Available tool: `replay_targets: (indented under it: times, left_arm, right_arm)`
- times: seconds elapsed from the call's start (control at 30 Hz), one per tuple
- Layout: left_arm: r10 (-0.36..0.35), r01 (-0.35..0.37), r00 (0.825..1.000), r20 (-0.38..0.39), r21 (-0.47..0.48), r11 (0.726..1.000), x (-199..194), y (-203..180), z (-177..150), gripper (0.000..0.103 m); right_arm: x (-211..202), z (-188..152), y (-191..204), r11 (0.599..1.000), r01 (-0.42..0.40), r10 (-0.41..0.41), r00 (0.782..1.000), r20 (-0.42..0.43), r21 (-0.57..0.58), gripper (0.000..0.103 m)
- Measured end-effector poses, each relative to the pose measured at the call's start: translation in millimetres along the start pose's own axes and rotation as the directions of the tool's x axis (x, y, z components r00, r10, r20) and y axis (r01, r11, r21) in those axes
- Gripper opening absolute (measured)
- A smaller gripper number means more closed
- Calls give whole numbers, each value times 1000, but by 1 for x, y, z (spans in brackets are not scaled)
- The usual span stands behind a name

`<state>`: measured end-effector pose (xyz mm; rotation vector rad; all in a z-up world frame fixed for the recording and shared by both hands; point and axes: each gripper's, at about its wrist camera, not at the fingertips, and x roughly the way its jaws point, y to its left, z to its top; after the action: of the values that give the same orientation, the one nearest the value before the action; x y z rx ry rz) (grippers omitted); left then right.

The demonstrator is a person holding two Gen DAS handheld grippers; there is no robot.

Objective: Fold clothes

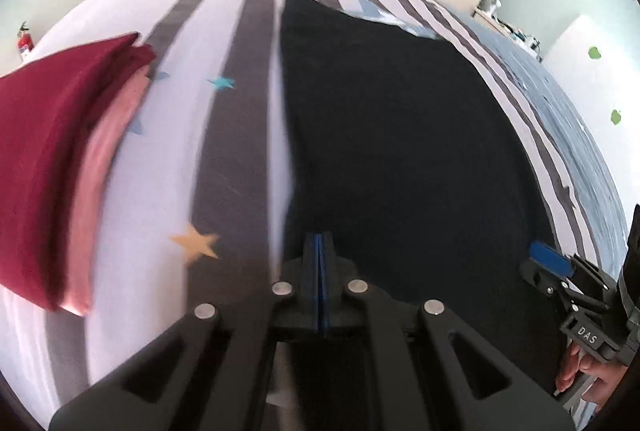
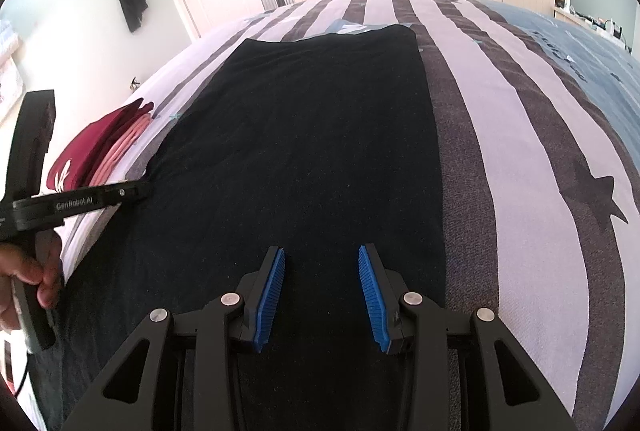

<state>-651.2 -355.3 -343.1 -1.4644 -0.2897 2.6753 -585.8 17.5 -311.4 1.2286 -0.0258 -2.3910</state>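
Left gripper (image 1: pixel 320 243) had its blue pads pressed together, with nothing visibly caught between them; it hung over the near left edge of the dark garment (image 1: pixel 400 135), which lay flat on the striped bedcover (image 1: pixel 236 111). Right gripper (image 2: pixel 322 267) held its jaws apart, empty, above the near end of the same garment, the cloth running away from the fingertips toward the far side of the bed. In the right wrist view the left gripper's tip sat at the garment's left edge, though contact could not be made out. Left of the garment, just apart from it, was a folded stack: a maroon piece (image 1: pixel 44 151) over a pink one (image 1: pixel 108 167). A hand (image 2: pixel 28 271) gripped the left handle.
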Motion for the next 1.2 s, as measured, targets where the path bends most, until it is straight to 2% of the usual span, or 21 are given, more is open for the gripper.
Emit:
replay_targets:
  times: [0.1, 0.17, 0.23, 0.37, 0.47, 0.57, 0.7, 0.8, 0.9, 1.07, 1.13, 1.2]
  left_arm:
    - [59, -55, 997, 42, -87, 995, -22, 23, -7, 4]
    - [55, -47, 996, 64, -113, 992, -42, 33, -14, 4]
    - [38, -33, 996, 79, -59, 998, -69, 27, -30, 4]
    - [-29, 24, 998, 62, 80, 997, -118, -7, -88, 4]
    - [-60, 57, 998, 19, 151, 987, -101, -44, -107, 5]
    - [-22, 24, 1000, -16, 129, 991, -90, -45, -130, 5]
    - [52, -52, 999, 3, -4, 999, -84, 3, -137, 5]
    - [39, -39, 999, 9, -8, 999, -88, 21, -138, 2]
    - [74, -73, 997, 31, -22, 997, -94, 25, -139, 2]
    - [186, -177, 981, 54, -144, 974, -112, 62, -136, 7]
    - [182, -174, 981, 60, -127, 977, -124, 63, -140, 7]
    - [142, -138, 987, 74, -56, 989, -137, 46, -149, 7]
  right_arm:
    - [-5, 0, 2, 1000, 20, -20, 1000, 2, -3, 35]
    - [-11, -1, 4, 1000, 22, -22, 1000, -7, 10, 35]
    - [-24, -9, 7, 1000, -3, 3, 1000, -16, 20, 35]
    - [-61, -44, 29, 999, -33, 32, 999, -33, -9, 35]
    - [-90, -72, 50, 999, -39, 38, 999, -37, -34, 35]
    - [-104, -101, 72, 998, -29, 26, 998, -55, -48, 35]
    - [-108, -133, 83, 999, -16, 13, 997, -79, -45, 36]
    - [-114, -153, 88, 999, 0, -4, 997, -75, -46, 36]
    - [-122, -167, 87, 1000, 7, -9, 997, -73, -30, 36]
    - [-135, -183, 87, 998, 22, -27, 996, -86, -51, 36]
    - [-143, -189, 89, 998, 27, -32, 994, -100, -52, 36]
    - [-153, -193, 91, 998, 34, -40, 992, -117, -55, 36]
